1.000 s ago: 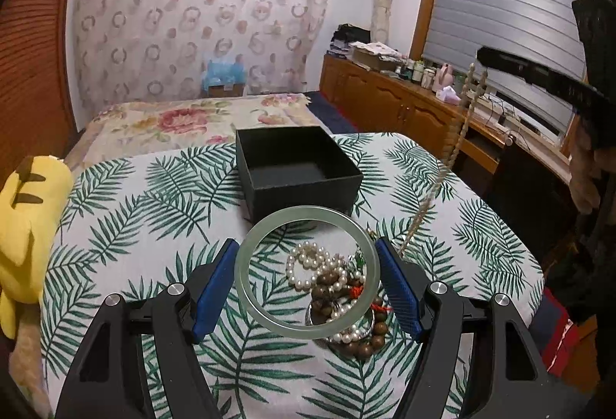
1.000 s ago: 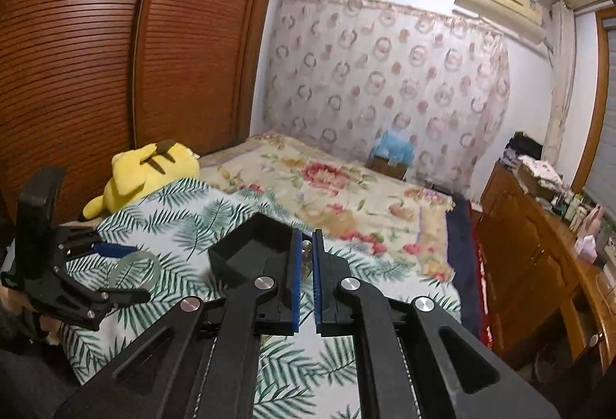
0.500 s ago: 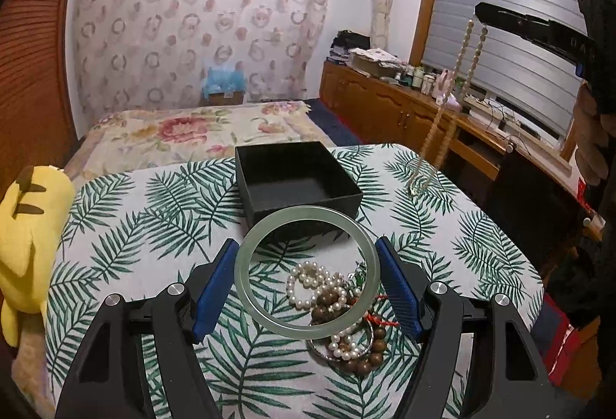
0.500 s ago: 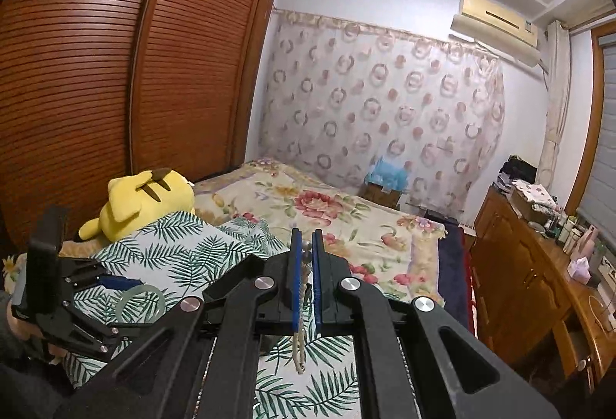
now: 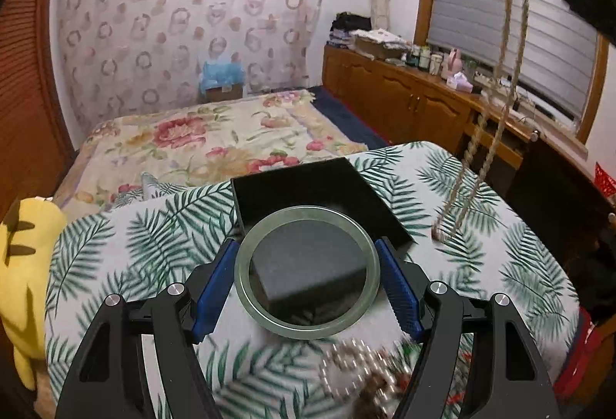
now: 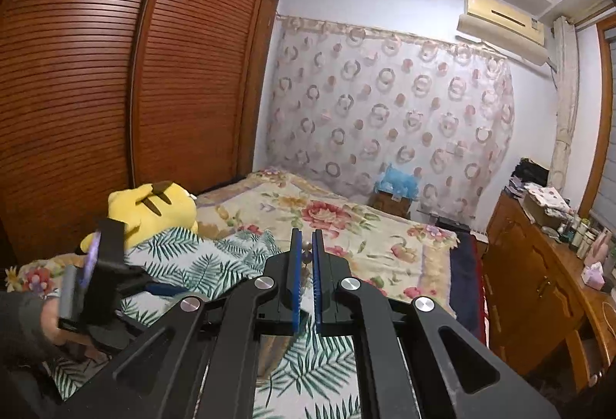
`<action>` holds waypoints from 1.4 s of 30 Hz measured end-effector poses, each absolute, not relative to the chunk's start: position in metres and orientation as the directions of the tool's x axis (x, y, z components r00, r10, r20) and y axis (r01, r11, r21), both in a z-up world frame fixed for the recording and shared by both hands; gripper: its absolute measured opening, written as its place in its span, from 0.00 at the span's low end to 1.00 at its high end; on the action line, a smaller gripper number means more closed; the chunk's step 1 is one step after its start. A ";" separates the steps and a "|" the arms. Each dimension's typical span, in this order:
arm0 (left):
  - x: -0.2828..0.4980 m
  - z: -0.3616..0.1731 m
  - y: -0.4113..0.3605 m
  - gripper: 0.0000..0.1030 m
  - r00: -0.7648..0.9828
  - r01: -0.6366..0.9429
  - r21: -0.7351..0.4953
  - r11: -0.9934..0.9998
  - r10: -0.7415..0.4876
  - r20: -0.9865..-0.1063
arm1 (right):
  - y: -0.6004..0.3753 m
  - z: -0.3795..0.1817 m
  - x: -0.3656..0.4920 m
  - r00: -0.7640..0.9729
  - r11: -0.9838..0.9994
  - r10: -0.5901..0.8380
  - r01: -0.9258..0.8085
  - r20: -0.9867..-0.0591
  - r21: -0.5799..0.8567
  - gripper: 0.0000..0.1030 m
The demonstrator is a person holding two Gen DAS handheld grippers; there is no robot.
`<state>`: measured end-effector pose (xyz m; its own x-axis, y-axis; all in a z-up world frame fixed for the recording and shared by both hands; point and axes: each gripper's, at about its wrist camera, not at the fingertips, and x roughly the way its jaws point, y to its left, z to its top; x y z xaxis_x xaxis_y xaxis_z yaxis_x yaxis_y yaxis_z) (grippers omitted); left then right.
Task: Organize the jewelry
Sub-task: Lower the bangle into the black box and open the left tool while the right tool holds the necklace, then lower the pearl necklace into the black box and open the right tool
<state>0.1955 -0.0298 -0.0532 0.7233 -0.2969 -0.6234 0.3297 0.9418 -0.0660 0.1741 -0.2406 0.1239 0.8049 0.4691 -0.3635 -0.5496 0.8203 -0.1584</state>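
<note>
My left gripper (image 5: 307,271) is shut on a pale green jade bangle (image 5: 246,288), held flat over the near edge of an open black box (image 5: 308,184) on the palm-leaf tablecloth. My right gripper (image 6: 307,257) is shut on a long beige bead necklace (image 6: 307,252). In the left wrist view the necklace (image 5: 477,138) hangs high at the right, its lower end just above the cloth beside the box. A blurred pile of pearl and brown bead bracelets (image 5: 365,373) lies below the bangle.
A yellow plush toy (image 5: 23,265) lies at the table's left edge. A floral bed (image 5: 208,138) is behind the table. Wooden cabinets (image 5: 415,103) run along the right wall. A wooden wardrobe (image 6: 115,92) stands at the left.
My left gripper has moved forward with the bangle, from above the bracelet pile to over the box. My right gripper has risen, lifting the necklace off the pile until it hangs free.
</note>
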 end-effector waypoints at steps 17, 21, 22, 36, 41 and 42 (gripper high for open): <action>0.251 -0.081 -0.042 0.67 0.659 0.336 -0.094 0.937 -0.305 -0.688 | -0.211 0.123 0.244 0.764 0.787 0.518 -0.602 -0.384 -0.137 0.06; 0.248 -0.072 -0.035 0.75 0.676 0.326 -0.100 0.940 -0.306 -0.670 | -0.200 0.112 0.248 0.746 0.770 0.528 -0.622 -0.406 -0.140 0.06; 0.246 -0.069 -0.034 0.75 0.680 0.325 -0.099 0.940 -0.305 -0.666 | -0.197 0.107 0.249 0.741 0.768 0.528 -0.625 -0.415 -0.140 0.06; 0.197 -0.047 0.010 0.76 0.740 0.265 -0.133 0.955 -0.289 -0.608 | -0.172 0.012 0.259 0.657 0.773 0.472 -0.629 -0.588 -0.083 0.07; 0.176 -0.053 0.015 0.77 0.735 0.260 -0.143 0.955 -0.291 -0.612 | -0.178 0.000 0.250 0.663 0.797 0.447 -0.600 -0.600 -0.069 0.12; 0.171 -0.055 0.015 0.77 0.733 0.261 -0.146 0.954 -0.294 -0.613 | -0.181 0.000 0.247 0.667 0.800 0.446 -0.596 -0.597 -0.067 0.16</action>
<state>0.1708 0.0150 -0.0553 0.7331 -0.2945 -0.6131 0.2615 0.9542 -0.1456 0.2465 -0.1808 -0.0002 0.6667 0.4463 -0.5969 -0.5959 0.8002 -0.0673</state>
